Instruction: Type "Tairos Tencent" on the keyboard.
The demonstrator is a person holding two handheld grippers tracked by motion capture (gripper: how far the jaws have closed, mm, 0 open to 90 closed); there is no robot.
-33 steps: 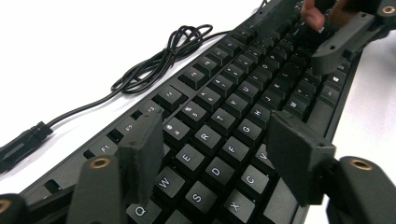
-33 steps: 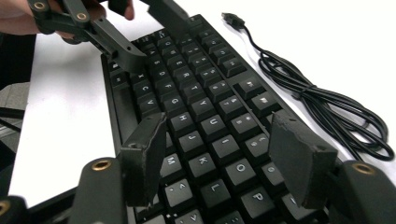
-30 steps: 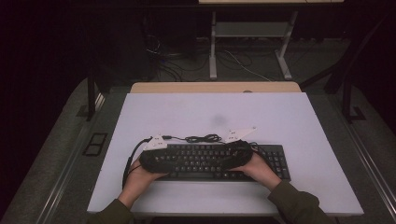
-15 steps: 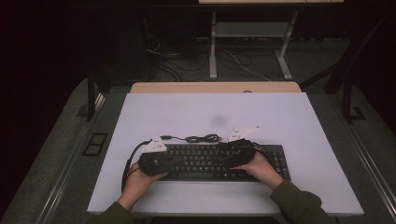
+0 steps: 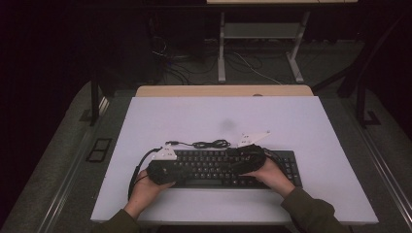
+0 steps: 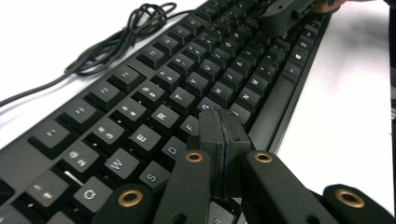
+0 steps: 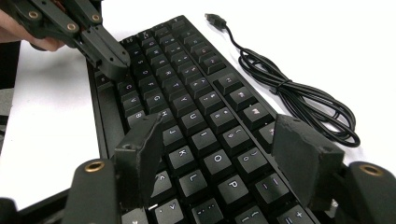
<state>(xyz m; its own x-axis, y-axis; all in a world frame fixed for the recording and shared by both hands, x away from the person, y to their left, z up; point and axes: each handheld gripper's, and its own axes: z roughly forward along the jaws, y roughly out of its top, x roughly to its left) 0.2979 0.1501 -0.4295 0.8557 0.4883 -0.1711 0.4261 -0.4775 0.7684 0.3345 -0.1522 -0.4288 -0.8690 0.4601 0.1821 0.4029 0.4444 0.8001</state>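
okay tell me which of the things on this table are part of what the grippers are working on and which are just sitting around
In the job:
- keyboard, under both grippers
- left gripper, jaws shut, tip over the keys near F
- right gripper, jaws open above the J, K, L keys

Lying about:
- keyboard cable, coiled loose behind the keyboard with its plug unconnected
- wooden table edge behind the white table

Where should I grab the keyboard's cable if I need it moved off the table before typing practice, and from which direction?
Take the cable at its bundled coil, where the loops lie together beside the keyboard; one pinch there catches several strands. Come straight down from above with open fingers across the bundle: it lies flat on the white table, apart from the keys. The plug end trails loose and would probably drag.
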